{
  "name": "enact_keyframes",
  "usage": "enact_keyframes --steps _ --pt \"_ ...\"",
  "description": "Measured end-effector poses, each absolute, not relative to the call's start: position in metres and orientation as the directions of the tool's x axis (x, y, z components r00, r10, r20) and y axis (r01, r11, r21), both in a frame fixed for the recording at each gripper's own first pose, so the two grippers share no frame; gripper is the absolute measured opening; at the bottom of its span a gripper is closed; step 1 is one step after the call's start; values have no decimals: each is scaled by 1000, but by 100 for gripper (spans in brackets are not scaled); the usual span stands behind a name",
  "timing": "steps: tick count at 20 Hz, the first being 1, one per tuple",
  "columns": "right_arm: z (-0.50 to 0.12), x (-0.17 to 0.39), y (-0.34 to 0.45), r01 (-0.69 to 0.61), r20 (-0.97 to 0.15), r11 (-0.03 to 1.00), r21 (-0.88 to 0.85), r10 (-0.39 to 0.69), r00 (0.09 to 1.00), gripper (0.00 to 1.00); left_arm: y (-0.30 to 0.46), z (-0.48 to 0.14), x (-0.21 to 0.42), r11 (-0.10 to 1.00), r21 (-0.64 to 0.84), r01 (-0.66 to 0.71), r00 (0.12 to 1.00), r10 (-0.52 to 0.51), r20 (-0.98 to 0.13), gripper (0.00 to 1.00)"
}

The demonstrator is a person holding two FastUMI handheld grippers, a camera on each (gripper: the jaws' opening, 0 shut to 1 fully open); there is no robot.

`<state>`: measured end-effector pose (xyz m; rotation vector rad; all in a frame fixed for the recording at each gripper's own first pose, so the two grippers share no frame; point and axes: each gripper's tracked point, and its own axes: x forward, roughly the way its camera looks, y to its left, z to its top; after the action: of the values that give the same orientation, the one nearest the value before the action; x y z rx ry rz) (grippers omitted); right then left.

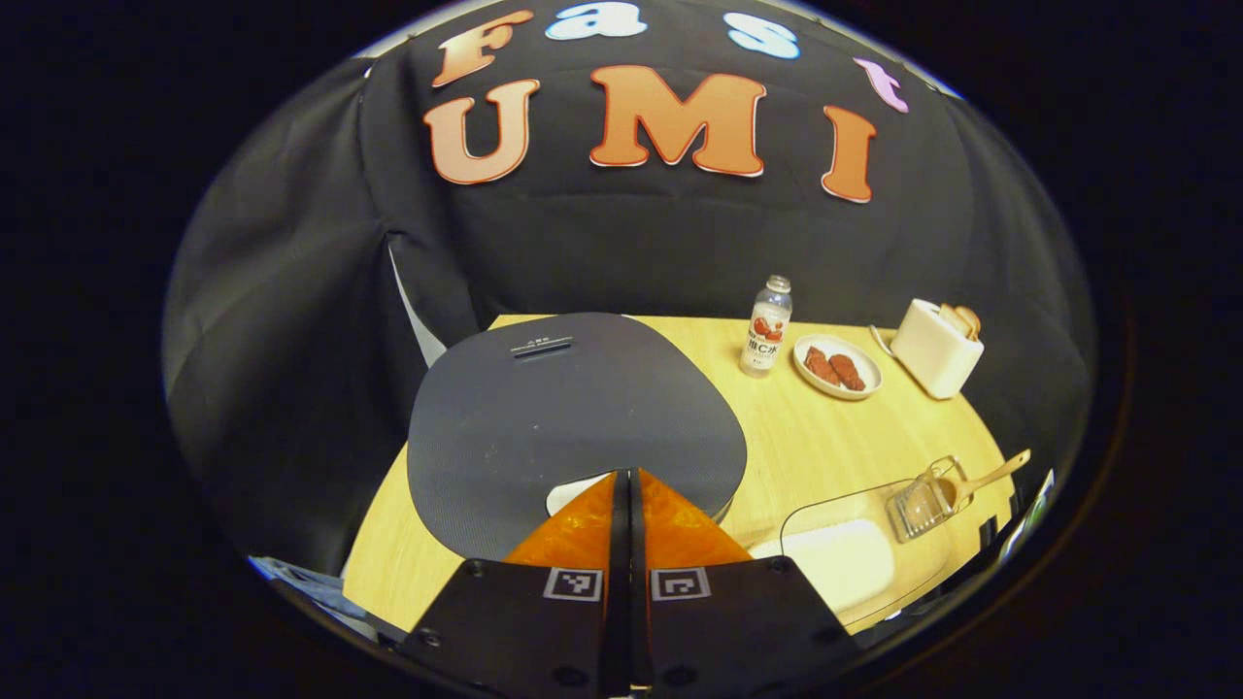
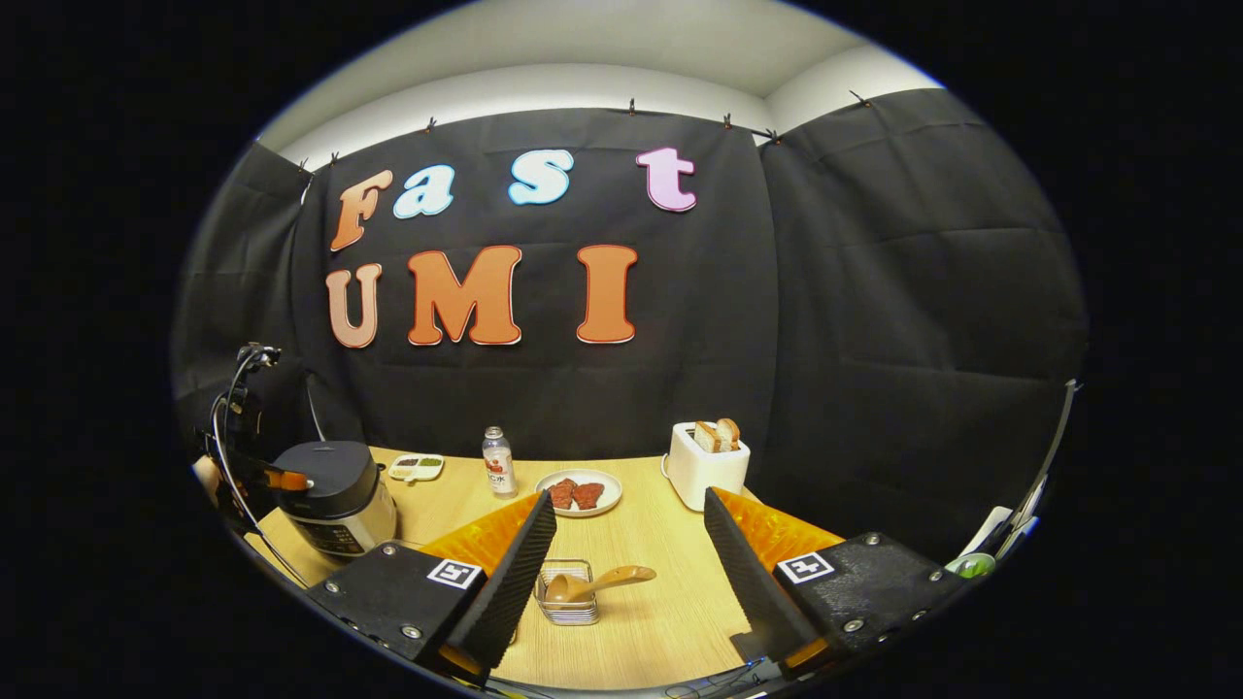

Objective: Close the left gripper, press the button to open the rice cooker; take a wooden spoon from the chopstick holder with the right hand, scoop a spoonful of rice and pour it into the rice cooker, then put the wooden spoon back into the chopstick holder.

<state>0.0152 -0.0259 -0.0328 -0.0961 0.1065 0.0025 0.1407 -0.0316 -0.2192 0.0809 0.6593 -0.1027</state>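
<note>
The rice cooker's dark grey lid (image 1: pixel 573 417) is down, just below my left gripper (image 1: pixel 621 478). Its orange fingers are shut together with nothing between them, their tip right over the white button (image 1: pixel 571 493) at the lid's front edge. In the right gripper view the rice cooker (image 2: pixel 335 495) stands far left, with the left gripper (image 2: pixel 289 480) at its top. My right gripper (image 2: pixel 629 505) is open and held above the table. The wire chopstick holder (image 2: pixel 568 604) sits below and between its fingers. The wooden spoon (image 2: pixel 600 582) rests in the holder, handle pointing right. A clear container of white rice (image 1: pixel 840 558) lies beside the cooker.
At the back of the wooden table (image 2: pixel 670 621) stand a small bottle (image 2: pixel 498 461), a plate of brown meat pieces (image 2: pixel 580 492) and a white toaster with bread (image 2: pixel 707 464). A small divided dish (image 2: pixel 416 467) sits behind the cooker. Black cloth walls the booth.
</note>
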Motion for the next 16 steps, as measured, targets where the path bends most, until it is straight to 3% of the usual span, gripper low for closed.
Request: enact_keyframes --steps 2,3,4,5,6,13,15,16 --pt "-33 10 -25 -10 -107 996 -89 0 994 95 -31 -220 141 994 -17 104 770 -91 -632 5" --pt "-32 7 -26 -10 -104 996 -87 0 995 100 -30 -220 137 994 -56 95 755 -109 -647 5" --pt "-33 5 -26 -13 -103 996 -86 4 995 95 -29 -219 138 992 -87 94 751 -128 -647 5" --pt "-34 3 -26 -13 -102 996 -90 4 995 100 -27 -220 139 990 -105 93 752 -139 -644 5" --pt "-33 2 -28 -11 -100 996 -92 2 995 95 -27 -218 140 989 -103 101 759 -144 -635 5" --pt "-24 3 -32 -7 -76 998 -59 2 997 95 -30 -192 145 990 -20 138 773 -120 -622 4" --pt "-24 3 -33 -7 -69 998 -56 3 998 100 -26 -158 150 994 -17 103 821 -95 -563 0" --pt "-23 4 -35 -4 -65 998 -60 0 998 100 -25 -135 155 996 -12 87 853 -81 -516 4"
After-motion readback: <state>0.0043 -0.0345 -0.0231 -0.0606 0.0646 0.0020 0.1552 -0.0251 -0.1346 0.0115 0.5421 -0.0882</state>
